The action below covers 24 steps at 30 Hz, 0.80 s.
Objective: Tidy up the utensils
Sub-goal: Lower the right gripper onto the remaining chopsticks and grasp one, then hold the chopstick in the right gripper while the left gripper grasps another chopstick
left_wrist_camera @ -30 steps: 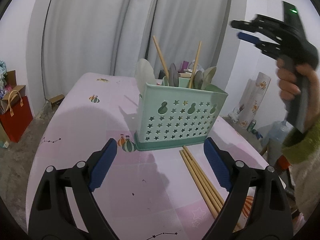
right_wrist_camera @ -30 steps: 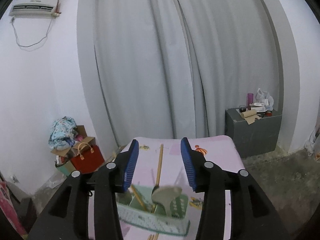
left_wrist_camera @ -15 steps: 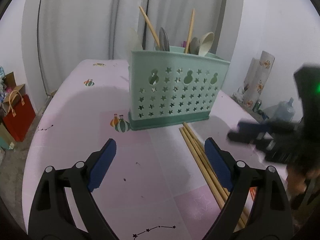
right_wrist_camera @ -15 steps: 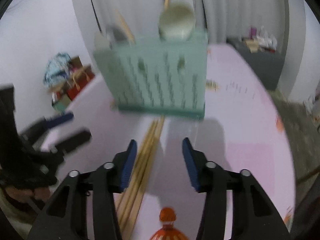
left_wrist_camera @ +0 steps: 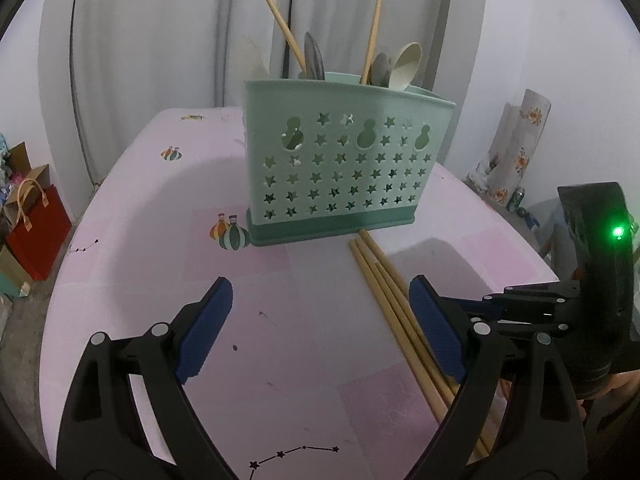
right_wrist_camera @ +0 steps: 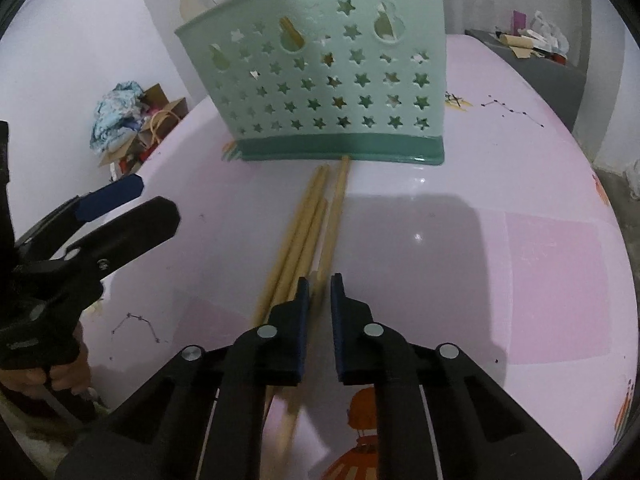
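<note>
Right gripper (right_wrist_camera: 320,292) has dropped from high above the caddy down to the table within the last second, and its jaws have narrowed from wide to a thin gap. It now sits low over the loose chopsticks (right_wrist_camera: 308,224), pads straddling the rightmost stick near its near end; whether the pads actually pinch it yet, cannot tell — small gap visible, blur under the fingers.

Chopsticks lie flat on the pink tablecloth (right_wrist_camera: 520,248), bundled side by side, far tips touching the base of the mint star-cut utensil caddy (right_wrist_camera: 332,80). Caddy stands upright and already holds two chopsticks, metal spoons and pale spoons (left_wrist_camera: 406,65).

Handling guess: sticks are light, stiff, thin, smooth, so likely to roll or slide out of a loose pinch. Neighbours touch, so it is easy to drag a second one along. Best hold is probably around mid-length for balance; the current grab is nearer the end, so expect droop.

Left gripper (left_wrist_camera: 316,332) hovers wide open above bare cloth, left of the sticks, aimed at the caddy, holding nothing. Right tool is angled shallow, nearly along the sticks.
</note>
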### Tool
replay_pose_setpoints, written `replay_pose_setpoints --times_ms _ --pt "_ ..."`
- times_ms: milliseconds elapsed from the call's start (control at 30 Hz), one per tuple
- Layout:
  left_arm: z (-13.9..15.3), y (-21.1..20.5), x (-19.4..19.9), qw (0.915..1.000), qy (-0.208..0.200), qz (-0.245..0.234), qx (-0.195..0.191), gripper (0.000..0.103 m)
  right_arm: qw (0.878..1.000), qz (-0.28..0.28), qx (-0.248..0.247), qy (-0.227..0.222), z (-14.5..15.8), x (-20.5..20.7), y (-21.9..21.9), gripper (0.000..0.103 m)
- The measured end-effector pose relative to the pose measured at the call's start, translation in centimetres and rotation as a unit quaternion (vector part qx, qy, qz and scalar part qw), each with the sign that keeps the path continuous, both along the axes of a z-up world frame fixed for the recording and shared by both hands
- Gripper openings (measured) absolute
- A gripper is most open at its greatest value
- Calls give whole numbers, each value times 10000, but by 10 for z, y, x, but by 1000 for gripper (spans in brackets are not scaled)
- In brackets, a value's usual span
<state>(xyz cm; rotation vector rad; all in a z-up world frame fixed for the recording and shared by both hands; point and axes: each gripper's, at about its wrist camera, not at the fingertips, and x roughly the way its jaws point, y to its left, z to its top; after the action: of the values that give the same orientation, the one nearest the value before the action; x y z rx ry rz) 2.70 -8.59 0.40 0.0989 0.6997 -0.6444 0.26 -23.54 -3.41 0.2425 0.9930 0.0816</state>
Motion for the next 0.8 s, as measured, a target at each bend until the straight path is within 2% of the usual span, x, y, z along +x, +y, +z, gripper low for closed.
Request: replay_pose_setpoints --times_ms 233,367,533,800 --pt "-12 -17 -6 9996 149 -216 143 86 10000 -41 -65 -30 2 -1 -4 8" --pt "-24 -32 -11 9983 163 -391 409 86 9998 -170 30 -68 1 -5 -13 8" --pt "-35 -42 -12 9963 242 -392 722 86 9996 -247 107 -91 0 -9 -21 8" --pt "-43 -35 -5 9966 421 -222 677 86 9993 -274 232 -121 -2 -8 -25 8"
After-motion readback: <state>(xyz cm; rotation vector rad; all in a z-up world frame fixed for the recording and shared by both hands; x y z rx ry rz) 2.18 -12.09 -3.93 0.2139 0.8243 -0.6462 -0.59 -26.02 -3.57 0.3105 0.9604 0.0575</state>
